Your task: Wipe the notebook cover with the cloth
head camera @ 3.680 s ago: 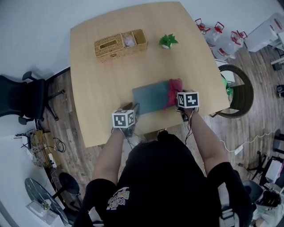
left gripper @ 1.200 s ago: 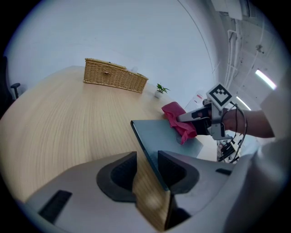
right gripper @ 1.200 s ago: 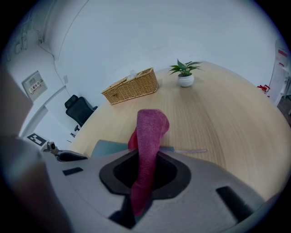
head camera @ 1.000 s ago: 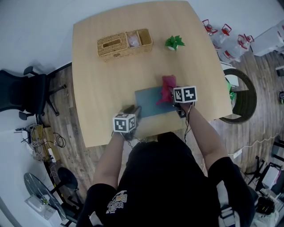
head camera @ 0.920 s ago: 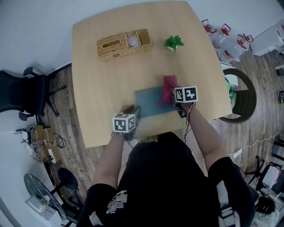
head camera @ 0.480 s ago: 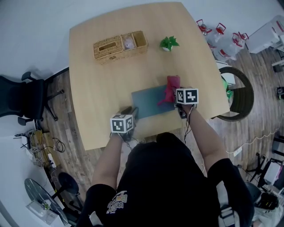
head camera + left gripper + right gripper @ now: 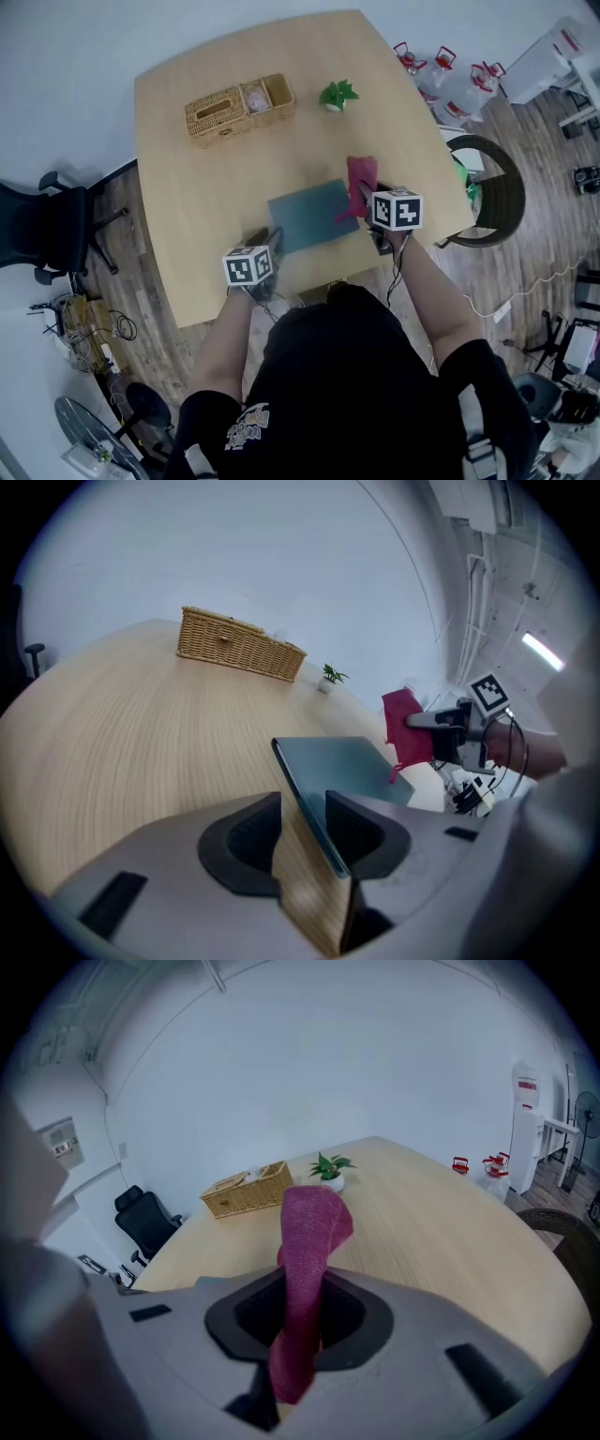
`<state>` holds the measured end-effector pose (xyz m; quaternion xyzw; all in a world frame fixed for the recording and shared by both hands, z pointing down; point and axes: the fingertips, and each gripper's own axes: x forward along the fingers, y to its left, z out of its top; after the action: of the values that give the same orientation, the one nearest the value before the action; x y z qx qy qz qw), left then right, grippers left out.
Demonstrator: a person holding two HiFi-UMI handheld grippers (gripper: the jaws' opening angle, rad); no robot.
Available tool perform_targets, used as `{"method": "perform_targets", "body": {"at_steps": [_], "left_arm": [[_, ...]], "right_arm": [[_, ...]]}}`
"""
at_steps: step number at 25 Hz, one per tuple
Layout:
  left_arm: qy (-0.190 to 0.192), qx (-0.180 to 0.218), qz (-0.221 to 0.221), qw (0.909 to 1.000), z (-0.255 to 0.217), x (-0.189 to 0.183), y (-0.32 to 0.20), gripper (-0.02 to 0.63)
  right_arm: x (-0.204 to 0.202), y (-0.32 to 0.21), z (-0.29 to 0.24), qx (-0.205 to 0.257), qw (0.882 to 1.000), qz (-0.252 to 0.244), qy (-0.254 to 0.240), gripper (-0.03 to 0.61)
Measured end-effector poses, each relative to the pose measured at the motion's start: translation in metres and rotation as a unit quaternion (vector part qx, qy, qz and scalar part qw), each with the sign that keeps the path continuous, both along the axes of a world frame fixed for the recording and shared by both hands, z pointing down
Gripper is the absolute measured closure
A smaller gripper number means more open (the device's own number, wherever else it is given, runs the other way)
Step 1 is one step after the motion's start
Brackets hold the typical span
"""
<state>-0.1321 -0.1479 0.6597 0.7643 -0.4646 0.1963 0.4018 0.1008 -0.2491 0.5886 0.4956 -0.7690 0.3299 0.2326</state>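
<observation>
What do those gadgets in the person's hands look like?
The left gripper and right gripper are grey moulded shells with dark recessed jaws. Each carries a white cube with black square markers, and thin black cables trail back. The person wears a black short-sleeved T-shirt.

Notebook (image 7: 309,214) is on the table (image 7: 187,187) near the front edge; basket (image 7: 220,111) far behind it, plant (image 7: 337,94) right of the basket, cloth (image 7: 361,178) at the notebook's right edge.

Looks like an office to me: black swivel chair (image 7: 42,230) left, water jugs (image 7: 469,94) far right, cable mess (image 7: 98,323) on the floor.
</observation>
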Motion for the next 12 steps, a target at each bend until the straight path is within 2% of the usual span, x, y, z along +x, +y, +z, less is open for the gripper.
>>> {"method": "perform_targets", "body": {"at_steps": [4, 7, 12], "left_arm": [[0.016, 0.034, -0.004, 0.9993, -0.022, -0.004, 0.001, 0.474], [0.019, 0.075, -0.005, 0.9970, -0.052, -0.012, 0.000, 0.482], [0.022, 0.152, -0.022, 0.9880, -0.109, -0.032, 0.001, 0.554]], "right_arm": [[-0.006, 0.011, -0.031, 0.042, 0.999, -0.004, -0.016, 0.511], [-0.014, 0.021, -0.052, 0.068, 0.997, -0.009, -0.025, 0.511], [-0.032, 0.044, -0.080, 0.102, 0.994, -0.024, -0.033, 0.511]]}}
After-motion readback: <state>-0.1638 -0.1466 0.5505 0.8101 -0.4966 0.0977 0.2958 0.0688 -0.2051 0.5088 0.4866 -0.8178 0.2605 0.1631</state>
